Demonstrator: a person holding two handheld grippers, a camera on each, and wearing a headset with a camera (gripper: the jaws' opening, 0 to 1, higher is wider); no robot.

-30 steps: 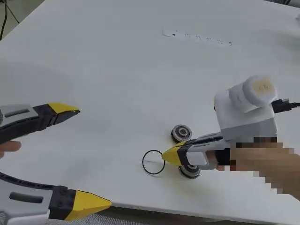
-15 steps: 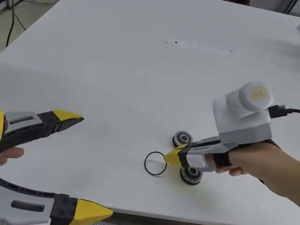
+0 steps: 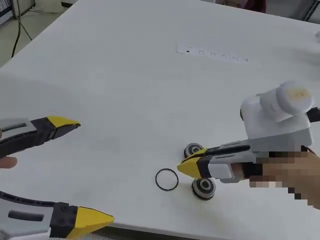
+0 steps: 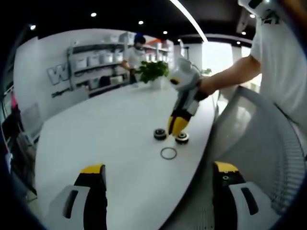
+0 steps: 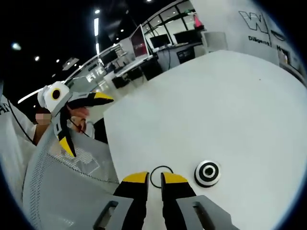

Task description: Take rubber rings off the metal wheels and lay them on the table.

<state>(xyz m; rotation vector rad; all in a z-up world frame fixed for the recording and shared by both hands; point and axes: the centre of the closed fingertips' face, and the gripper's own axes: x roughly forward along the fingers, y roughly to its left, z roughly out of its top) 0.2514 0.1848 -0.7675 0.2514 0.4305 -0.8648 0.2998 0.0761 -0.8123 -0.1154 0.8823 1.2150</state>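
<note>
Table (image 3: 125, 90), white & wide, carries all the work. The ref pt is the rubber ring (image 3: 166, 179), which lies flat and loose on the top close to the front edge. L gripper (image 3: 80, 170) hangs well left of the ring at the table's edge. Its yellow-tipped jaws are spread wide w/ nothing btwn them, and in the left gripper view the ring sits straight ahead, well beyond the tips. R gripper (image 3: 184, 168) comes in from the right of the ring, held in a hand. Its yellow tip is just beside the ring but apart from it. Its jaws are drawn almost together w/ only a thin slit left, and nothing is gripped. In the right gripper view part of the ring shows just past the tips and the rest is hidden behind them. Power strip (image 3: 212, 54), white and faint, lies far beyond the ring toward the back of the table. Two metal wheels sit right of the ring. The near wheel (image 3: 203, 186) is just to the ring's right, below the R gripper's tip. The far wheel (image 3: 193, 150) is right of & beyond the ring, partly behind that tip. Can't tell whether either wheel has a ring on it.
</note>
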